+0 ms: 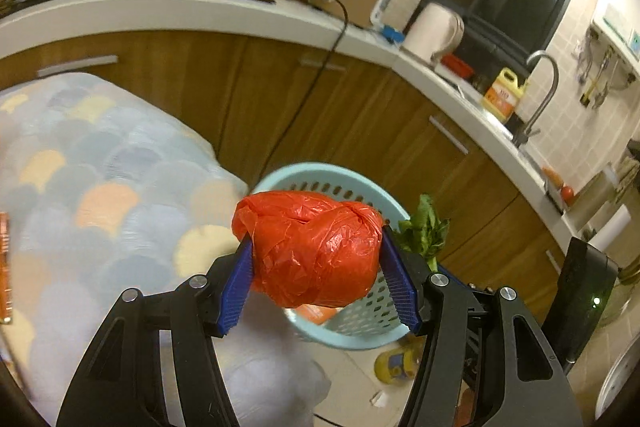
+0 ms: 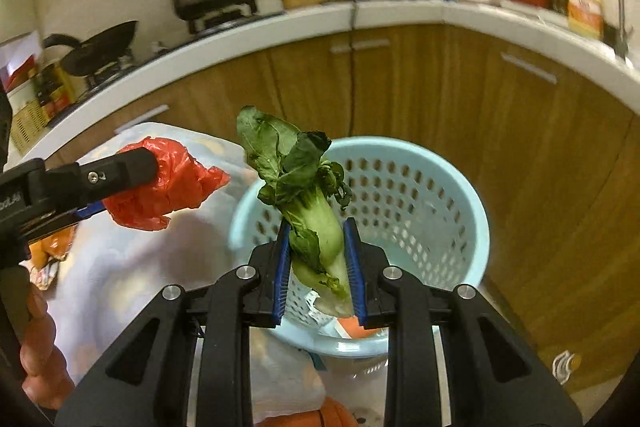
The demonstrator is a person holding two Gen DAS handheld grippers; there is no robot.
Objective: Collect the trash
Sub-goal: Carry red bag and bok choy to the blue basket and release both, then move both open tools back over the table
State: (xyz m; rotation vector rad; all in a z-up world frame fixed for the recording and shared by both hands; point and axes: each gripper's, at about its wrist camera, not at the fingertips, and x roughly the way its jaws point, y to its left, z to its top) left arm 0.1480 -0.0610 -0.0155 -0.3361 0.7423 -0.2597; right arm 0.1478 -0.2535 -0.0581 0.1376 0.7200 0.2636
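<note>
My left gripper (image 1: 316, 247) is shut on a crumpled red plastic bag (image 1: 316, 247) and holds it in the air just in front of the light blue perforated basket (image 1: 360, 323). In the right wrist view the bag (image 2: 168, 191) hangs left of the basket (image 2: 440, 195). My right gripper (image 2: 316, 239) is shut on a wilted bok choy (image 2: 308, 195), upright over the basket's near rim. Its leaves also show in the left wrist view (image 1: 426, 229). Orange scraps lie in the basket's bottom.
A table with a pastel scale-pattern cloth (image 1: 100, 187) lies left of the basket. Wooden cabinets (image 2: 520, 147) and a white counter with pots, a kettle (image 1: 434, 33) and a sink tap (image 1: 540, 95) curve behind. Small litter (image 1: 394, 363) lies on the floor.
</note>
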